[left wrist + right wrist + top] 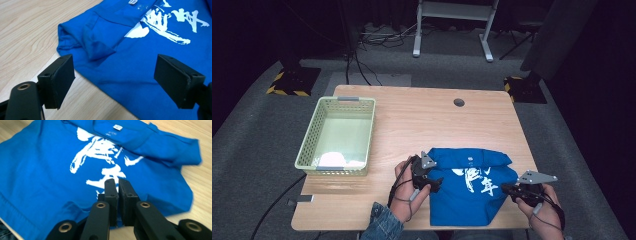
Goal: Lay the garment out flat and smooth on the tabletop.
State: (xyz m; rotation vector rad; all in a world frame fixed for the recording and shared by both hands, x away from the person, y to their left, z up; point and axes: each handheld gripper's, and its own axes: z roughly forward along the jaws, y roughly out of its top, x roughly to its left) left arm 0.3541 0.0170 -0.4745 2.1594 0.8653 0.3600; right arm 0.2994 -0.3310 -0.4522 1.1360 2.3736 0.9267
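A blue T-shirt [472, 192] with a white brush-letter print lies folded at the table's near edge, collar and label toward the far side. My left gripper [437, 184] sits at the shirt's left edge; in the left gripper view the shirt [140, 57] lies between the widely open jaws of this gripper [115, 80], whose left jaw is over bare wood. My right gripper [504, 189] is at the shirt's right edge. In the right gripper view its jaws [117, 181] are shut, just over the print on the shirt [45, 170], with no cloth seen between them.
A pale green plastic basket [347, 100] stands at the table's left side with a white bundle [334, 159] in its near end. The wooden table [422, 120] has a cable hole [459, 102] near its far edge. Grey carpet and stands surround the table.
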